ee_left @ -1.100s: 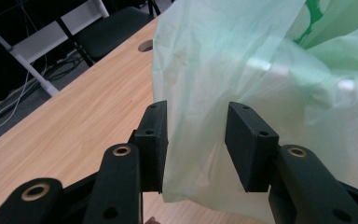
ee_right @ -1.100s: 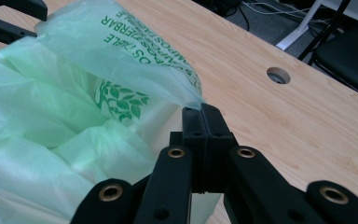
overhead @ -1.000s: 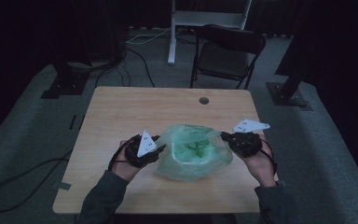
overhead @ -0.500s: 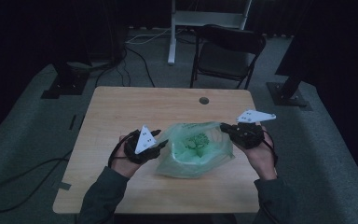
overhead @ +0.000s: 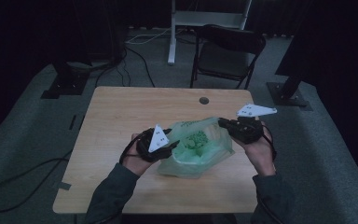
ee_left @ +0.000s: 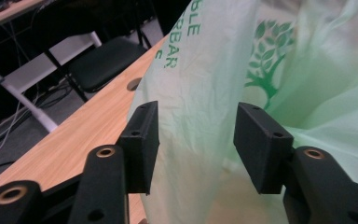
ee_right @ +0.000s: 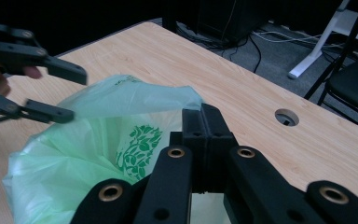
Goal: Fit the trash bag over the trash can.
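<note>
Bag: a thin green plastic bag point(overhead: 196, 148) stands open-mouthed on the worktop point(overhead: 121, 116), stretched between the two sets of jaws.
Left jaws: the left gripper point(ee_left: 193, 142) has its jaws apart and they have just been opening; a fold of the bag's near rim lies in the gap, and neither pad visibly presses on it.
Right jaws: the right gripper point(ee_right: 204, 140) has its jaws closed together on the far side of the rim, pinching the film and holding that edge up.
Key relation: the bag's mouth runs from the left jaws across to the right jaws; the loose side lies straight ahead of the left jaws, so the left hand point(overhead: 137, 156) is the nearer one for a fresh grip.
Judged next need: the left jaws likely have to close on the rim again, or shift along it, to keep the mouth wide.
Farther off: a round hole in the worktop point(overhead: 204, 100), then a dark chair point(overhead: 228, 51) beyond the far edge.
Hard to tell: whether anything lies inside the bag; the film where the right jaws meet is hidden by their pads; the room is dim.
</note>
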{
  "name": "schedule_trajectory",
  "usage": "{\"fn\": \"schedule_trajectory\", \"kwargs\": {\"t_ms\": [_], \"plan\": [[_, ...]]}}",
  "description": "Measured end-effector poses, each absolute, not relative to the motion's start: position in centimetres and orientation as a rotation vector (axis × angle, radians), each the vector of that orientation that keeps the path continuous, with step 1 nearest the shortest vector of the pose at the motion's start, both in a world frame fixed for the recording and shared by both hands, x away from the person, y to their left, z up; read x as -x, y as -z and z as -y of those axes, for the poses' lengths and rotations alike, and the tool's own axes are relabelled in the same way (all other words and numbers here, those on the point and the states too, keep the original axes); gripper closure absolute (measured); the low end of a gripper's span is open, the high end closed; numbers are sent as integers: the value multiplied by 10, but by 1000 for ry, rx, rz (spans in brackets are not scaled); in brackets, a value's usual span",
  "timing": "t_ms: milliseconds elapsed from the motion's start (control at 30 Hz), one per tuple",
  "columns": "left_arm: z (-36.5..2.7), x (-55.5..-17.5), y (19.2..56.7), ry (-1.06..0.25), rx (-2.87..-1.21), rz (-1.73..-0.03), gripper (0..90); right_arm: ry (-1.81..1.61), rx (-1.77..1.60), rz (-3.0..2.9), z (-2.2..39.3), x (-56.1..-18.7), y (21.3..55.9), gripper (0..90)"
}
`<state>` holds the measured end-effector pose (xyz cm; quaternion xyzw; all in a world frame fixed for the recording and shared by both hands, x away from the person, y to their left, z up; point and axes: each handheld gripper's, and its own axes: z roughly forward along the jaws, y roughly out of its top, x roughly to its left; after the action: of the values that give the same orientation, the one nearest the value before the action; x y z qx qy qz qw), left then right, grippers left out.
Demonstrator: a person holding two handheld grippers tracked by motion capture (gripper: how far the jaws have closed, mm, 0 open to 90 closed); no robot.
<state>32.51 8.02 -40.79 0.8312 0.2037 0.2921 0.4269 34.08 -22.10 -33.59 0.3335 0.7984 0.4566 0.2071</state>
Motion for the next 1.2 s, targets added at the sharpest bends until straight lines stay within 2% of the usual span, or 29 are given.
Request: {"fn": "schedule_trajectory", "kwargs": {"t_ms": [67,100,133,200,300,367,433,467,500,600,767,900,1200], "plan": [[-80,-327,408,-722,-2083,-525,706,-1270,-932,-2225,221,-342,336,900],[-82,-330,408,-713,-2074,-554,706,-1270,-932,-2225,221,-342,336,900],[-85,-334,407,-712,-2065,-590,827,-1262,-938,-2228,223,-344,337,900],[-88,-340,406,-717,-2056,-622,900,-1259,-954,-2233,224,-346,340,900],[-91,-348,406,-713,-2041,-654,900,-1241,-972,-2251,224,-351,348,900],[-95,-355,406,-631,-2003,-677,900,-1208,-989,-2266,222,-355,355,900],[-98,-357,406,-612,-1992,-687,900,-1197,-999,-2278,221,-358,359,900],[-103,-362,406,-542,-1971,-703,857,-1188,-1022,-2287,222,-362,365,900],[-105,-364,406,-539,-1972,-710,829,-1186,-1032,-2288,223,-363,367,900],[-108,-367,405,-530,-1963,-735,824,-1189,-1061,-2283,227,-367,371,900],[-108,-368,403,-552,-1965,-743,899,-1196,-1066,-2277,228,-367,371,900],[-109,-370,406,-562,-1974,-767,900,-1183,-1062,-2280,227,-367,370,900],[-113,-386,430,-530,-1994,-879,887,-1124,-1169,-2294,232,-381,401,900]]}}
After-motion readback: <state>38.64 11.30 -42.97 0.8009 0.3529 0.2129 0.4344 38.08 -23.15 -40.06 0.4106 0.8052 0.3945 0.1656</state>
